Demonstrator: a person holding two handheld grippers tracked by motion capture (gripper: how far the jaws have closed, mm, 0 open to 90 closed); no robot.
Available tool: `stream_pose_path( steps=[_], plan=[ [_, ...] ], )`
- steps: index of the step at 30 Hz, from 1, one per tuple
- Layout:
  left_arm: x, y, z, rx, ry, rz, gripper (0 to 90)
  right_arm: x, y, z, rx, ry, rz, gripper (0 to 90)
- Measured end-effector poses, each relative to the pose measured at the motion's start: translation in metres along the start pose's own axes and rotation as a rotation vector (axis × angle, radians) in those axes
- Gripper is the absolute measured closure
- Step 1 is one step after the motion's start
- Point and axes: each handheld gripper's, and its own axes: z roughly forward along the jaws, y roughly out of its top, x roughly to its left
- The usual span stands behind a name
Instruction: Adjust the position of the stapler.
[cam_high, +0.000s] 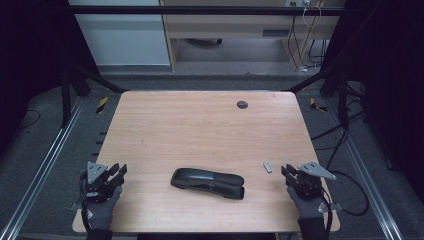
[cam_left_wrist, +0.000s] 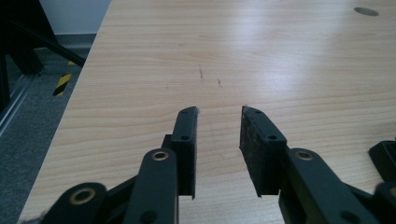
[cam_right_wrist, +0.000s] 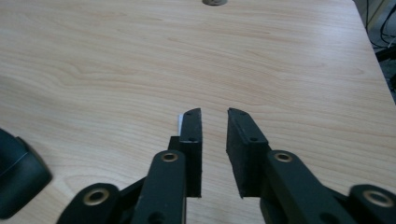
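Wood table (cam_high: 200, 125) mostly bare, dark floor and rails around it, desk and cables behind the far edge. Long black case (cam_high: 207, 183) lies flat near the front edge, centre, roughly crosswise; its end shows at the lower left in the right gripper view (cam_right_wrist: 18, 179) and at the right edge in the left gripper view (cam_left_wrist: 385, 158). Left gripper (cam_high: 114, 176) sits at the front-left corner, jaws partly open, nothing between them, bare wood ahead (cam_left_wrist: 218, 140). Right gripper (cam_high: 287, 174) at the front-right corner, jaws partly open, holding nothing (cam_right_wrist: 215, 140). Both well apart from the case, open tabletop between. Small grey piece (cam_high: 268, 167) lies just left of the right gripper, peeking out behind its left jaw (cam_right_wrist: 179, 123). Dark round grommet (cam_high: 242, 104) near the far edge. Whole far half free of clutter.
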Motion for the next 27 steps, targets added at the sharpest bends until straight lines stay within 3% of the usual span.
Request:
stream_pose_path(
  steps=[3,4,11,16,20,27],
  plan=[
    [-0.003,0.0,-0.001,0.01,0.009,0.002,74.1,0.005,0.002,0.0,0.01,0.02,-0.019,81.7],
    [-0.005,0.001,-0.001,0.017,0.002,0.002,79.9,0.01,0.003,0.001,0.017,0.048,-0.021,87.2],
    [-0.013,0.004,-0.003,0.024,-0.05,0.038,89.8,0.028,0.01,0.001,0.024,0.134,-0.056,90.0],
    [-0.018,0.007,-0.004,0.025,-0.078,0.046,89.9,0.042,0.016,-0.001,0.032,0.194,-0.076,90.0],
    [-0.024,0.011,-0.005,0.029,-0.085,0.073,89.9,0.05,0.019,0.0,0.033,0.218,-0.098,90.0],
    [-0.03,0.019,0.0,0.035,-0.112,0.085,89.9,0.058,0.024,0.001,0.036,0.261,-0.099,90.0]
  ],
)
